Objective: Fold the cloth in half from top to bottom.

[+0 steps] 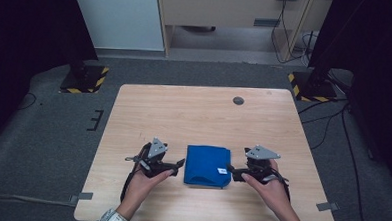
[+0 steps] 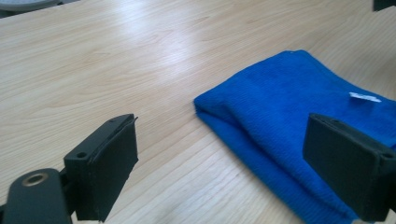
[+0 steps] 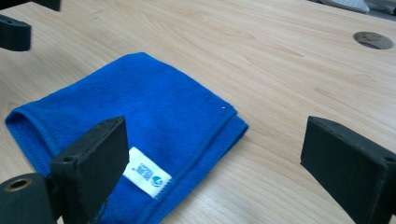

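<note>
You had a light wooden table (image 1: 204, 111) with a round grey cable grommet (image 1: 238, 100) near its far edge, grey carpet (image 1: 43, 134) around it, two black stand bases with yellow-black hazard tape (image 1: 84, 78) at the far corners, and a wooden cabinet (image 1: 228, 12) behind.

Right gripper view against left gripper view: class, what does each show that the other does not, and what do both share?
The right gripper view alone shows the round grommet in the table and the print on the white label, which lies face up near the cloth's edge. The left gripper view alone shows the cloth's thick folded edge side-on, with its layers stacked. Both share the folded blue cloth lying flat on the wooden table, and each looks along its own open jaws, the right gripper and the left gripper, with nothing gripped.
</note>
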The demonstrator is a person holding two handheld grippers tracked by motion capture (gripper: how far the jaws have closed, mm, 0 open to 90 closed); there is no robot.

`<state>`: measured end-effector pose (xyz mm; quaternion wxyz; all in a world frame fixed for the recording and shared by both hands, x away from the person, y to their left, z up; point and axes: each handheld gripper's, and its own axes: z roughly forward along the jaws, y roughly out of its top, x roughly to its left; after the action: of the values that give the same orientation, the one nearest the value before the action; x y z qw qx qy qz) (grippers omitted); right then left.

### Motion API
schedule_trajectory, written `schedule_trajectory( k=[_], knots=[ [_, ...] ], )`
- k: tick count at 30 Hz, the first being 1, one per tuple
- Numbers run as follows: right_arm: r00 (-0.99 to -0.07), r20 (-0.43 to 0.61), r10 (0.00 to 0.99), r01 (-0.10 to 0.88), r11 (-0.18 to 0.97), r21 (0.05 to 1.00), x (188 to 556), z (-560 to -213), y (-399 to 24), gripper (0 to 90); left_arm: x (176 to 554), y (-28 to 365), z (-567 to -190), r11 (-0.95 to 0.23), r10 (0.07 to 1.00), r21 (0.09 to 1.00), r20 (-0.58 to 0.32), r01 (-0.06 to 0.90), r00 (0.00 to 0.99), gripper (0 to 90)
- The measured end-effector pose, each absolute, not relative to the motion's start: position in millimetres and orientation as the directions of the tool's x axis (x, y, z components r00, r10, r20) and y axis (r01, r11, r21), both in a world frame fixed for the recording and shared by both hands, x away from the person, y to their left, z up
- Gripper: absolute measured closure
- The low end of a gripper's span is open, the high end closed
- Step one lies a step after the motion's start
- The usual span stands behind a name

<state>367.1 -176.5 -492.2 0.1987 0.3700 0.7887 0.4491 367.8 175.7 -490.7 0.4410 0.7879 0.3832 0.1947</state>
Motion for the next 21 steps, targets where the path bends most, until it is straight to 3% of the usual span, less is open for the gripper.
schedule_trajectory(
  k=[21],
  knots=[
    [-0.547, 0.044, 0.836, 0.479, 0.269, 0.835, 390, -498, -229, 8.1, 380, 218, -495, -0.306, 0.826, 0.816, -0.029, 0.49, 0.563, 9.5]
  ],
)
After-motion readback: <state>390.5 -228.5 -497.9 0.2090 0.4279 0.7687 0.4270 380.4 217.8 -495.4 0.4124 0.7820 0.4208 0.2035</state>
